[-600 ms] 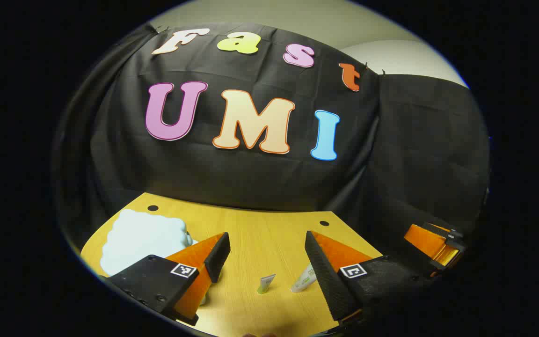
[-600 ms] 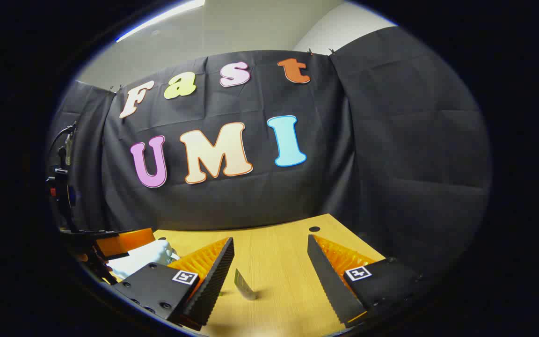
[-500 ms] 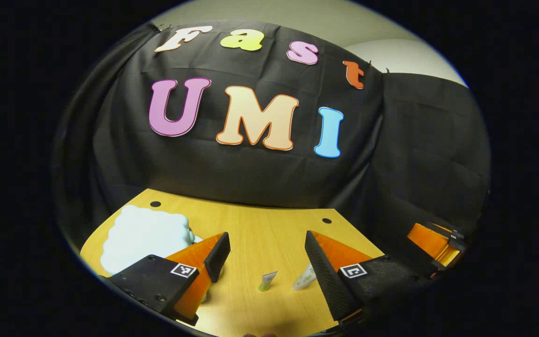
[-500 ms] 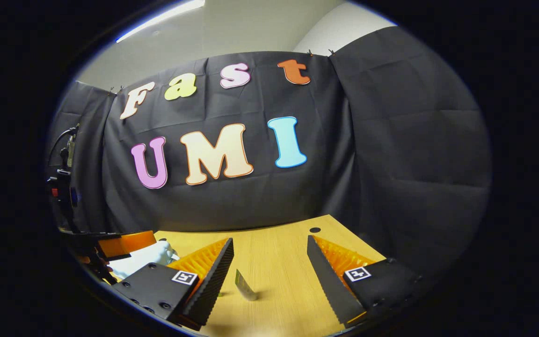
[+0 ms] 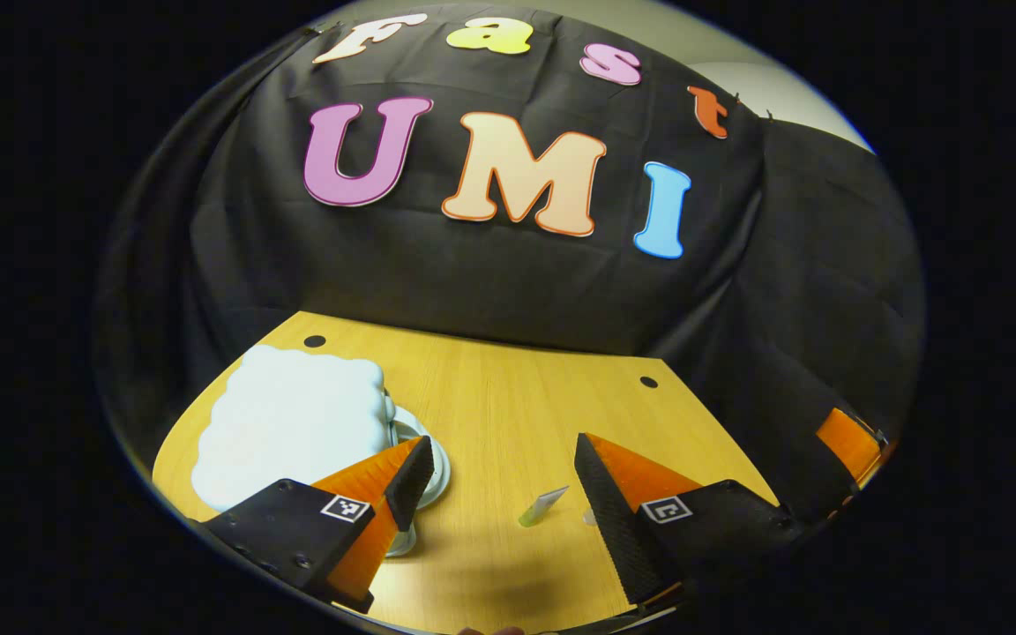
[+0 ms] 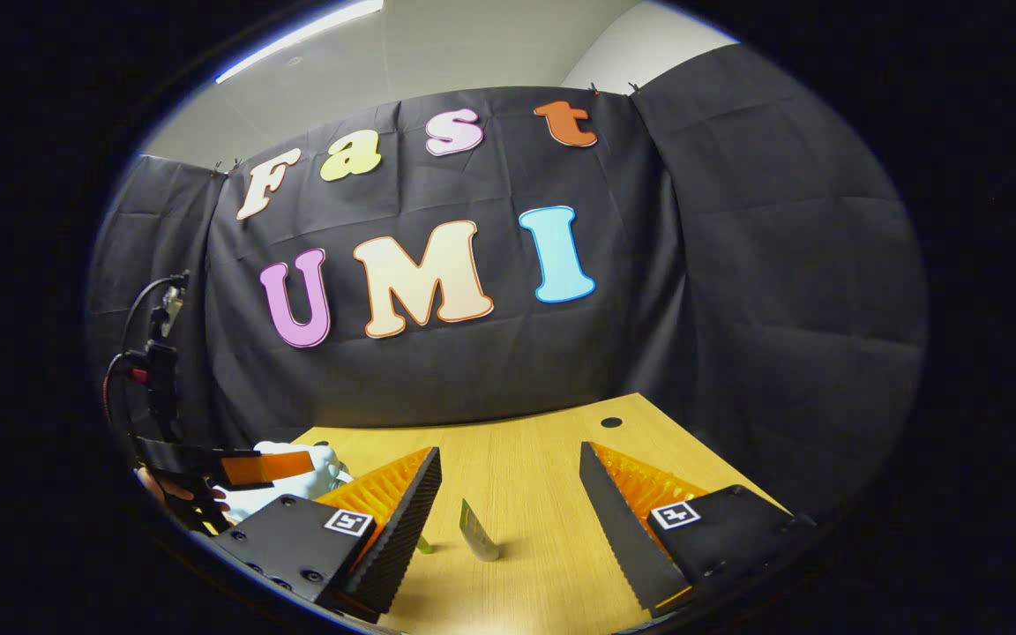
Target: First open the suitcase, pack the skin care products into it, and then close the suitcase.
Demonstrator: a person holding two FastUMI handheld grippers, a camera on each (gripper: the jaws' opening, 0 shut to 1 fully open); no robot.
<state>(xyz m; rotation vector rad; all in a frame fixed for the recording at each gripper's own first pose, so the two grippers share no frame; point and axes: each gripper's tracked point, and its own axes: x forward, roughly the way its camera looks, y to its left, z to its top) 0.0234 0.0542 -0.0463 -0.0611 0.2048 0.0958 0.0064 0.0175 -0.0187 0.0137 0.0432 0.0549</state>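
Observation:
The white, cloud-shaped suitcase [image 5: 287,423] lies on the left of the wooden table [image 5: 517,397], with a pale round rim showing at its right side. A small skin care tube [image 5: 543,507] lies between my left gripper's fingers, farther off on the table. A second tube [image 5: 590,516] peeks out beside the right finger. My left gripper [image 5: 501,450] is open and holds nothing. In the right gripper view, a tube [image 6: 477,534] stands tilted on the table [image 6: 526,459] ahead of my right gripper [image 6: 510,454], which is open and holds nothing. The suitcase [image 6: 265,498] shows at the lower left, behind the left gripper [image 6: 243,467].
The black cloth wall closes off the back and sides of the table. Two cable holes [image 5: 315,340] [image 5: 648,382] sit near the table's far edge. The right gripper [image 5: 847,441] hangs past the table's right edge. A hand [image 6: 177,489] holds the left gripper.
The left gripper view has tipped downward and moved in, so more of the table and suitcase shows. The right gripper view has shifted only slightly. Both grippers stay open.

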